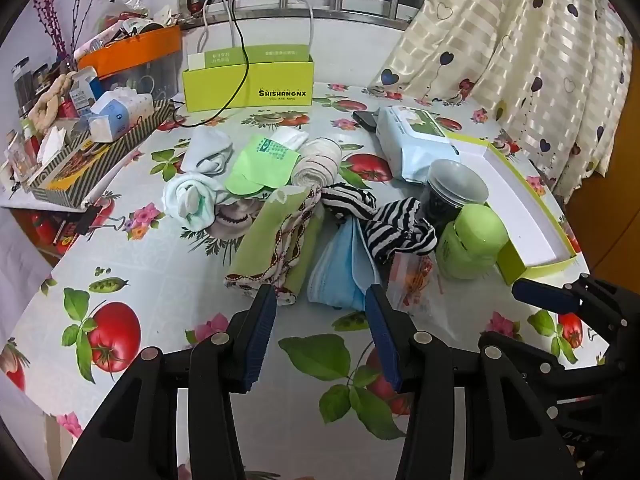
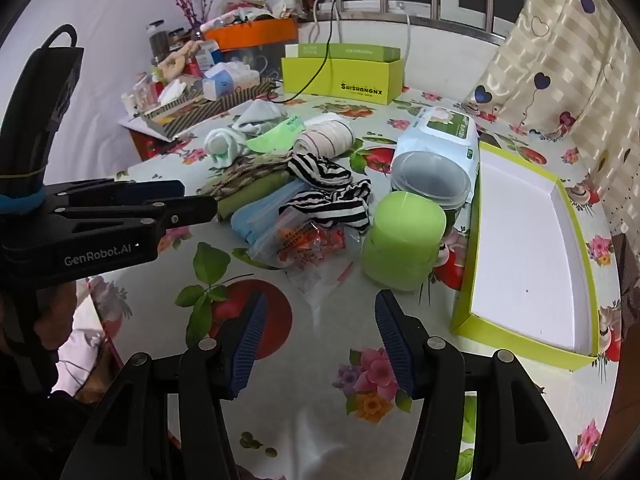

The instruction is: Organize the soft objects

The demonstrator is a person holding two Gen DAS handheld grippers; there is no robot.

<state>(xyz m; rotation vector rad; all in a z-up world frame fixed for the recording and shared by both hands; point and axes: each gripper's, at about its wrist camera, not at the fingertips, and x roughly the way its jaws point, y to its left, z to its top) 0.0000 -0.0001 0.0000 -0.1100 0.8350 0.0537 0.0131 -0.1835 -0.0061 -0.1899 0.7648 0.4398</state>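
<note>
1. The white rolled sock pair (image 1: 191,200) lies farthest left of the green jar, on the fruit-print tablecloth (image 1: 160,272), with a pale grey sock bundle (image 1: 210,148) just behind it.
2. A green cloth pouch (image 1: 260,166) rests next, touching a cream striped roll (image 1: 316,162) on its jar-ward side.
3. The olive folded cloth with patterned trim (image 1: 276,248) lies left of the green jar and nearer the camera than the roll; the left gripper (image 1: 320,308) hangs just in front of it, fingers spread apart and holding nothing.
4. A blue face mask (image 1: 344,272) lies beside that cloth, partly under the black-and-white striped fabric (image 1: 384,224), which reaches toward the jar.
5. A clear plastic bag with orange print (image 2: 312,240) sits just left of the green jar, in front of the striped fabric.
6. The green jar (image 2: 404,240) stands upright, with a dark lidded container (image 2: 432,180) touching it behind and a wet-wipes pack (image 2: 444,132) further back.
7. The right gripper (image 2: 320,320) hovers above the cloth in front of the jar, fingers parted and empty.
8. The shallow lime box lid (image 2: 520,240), white inside, lies right of the jar.
</note>
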